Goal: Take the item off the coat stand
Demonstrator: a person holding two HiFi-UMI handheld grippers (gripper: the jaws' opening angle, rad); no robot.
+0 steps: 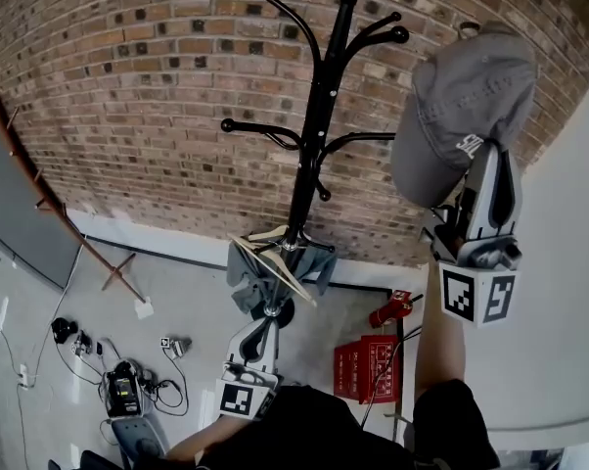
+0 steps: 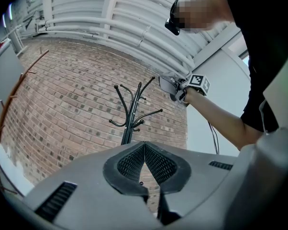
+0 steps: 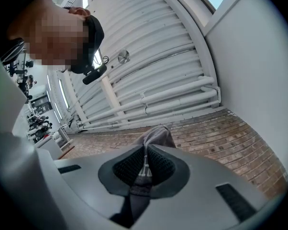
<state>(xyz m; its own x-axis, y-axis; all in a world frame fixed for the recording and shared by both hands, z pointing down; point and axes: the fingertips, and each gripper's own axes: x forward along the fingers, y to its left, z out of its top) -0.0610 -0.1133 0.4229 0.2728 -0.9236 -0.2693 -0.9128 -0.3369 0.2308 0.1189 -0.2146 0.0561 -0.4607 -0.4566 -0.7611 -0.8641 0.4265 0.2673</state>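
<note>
A grey baseball cap [image 1: 461, 116] hangs in the air to the right of the black coat stand [image 1: 314, 135], clear of its hooks. My right gripper [image 1: 490, 153] points up and is shut on the cap's lower edge. In the right gripper view a fold of the grey cap [image 3: 156, 135] sits pinched between the pads of the right gripper [image 3: 145, 163]. My left gripper [image 1: 268, 313] is low, just in front of the stand's pole, shut with nothing in it. In the left gripper view the left gripper [image 2: 144, 150] faces the coat stand [image 2: 132, 114].
A wooden hanger with a grey cloth [image 1: 275, 262] hangs low on the pole. A red crate [image 1: 368, 368] and cables with small devices [image 1: 123, 390] lie on the floor. A brick wall [image 1: 128, 86] is behind; a white wall [image 1: 568, 311] is at right.
</note>
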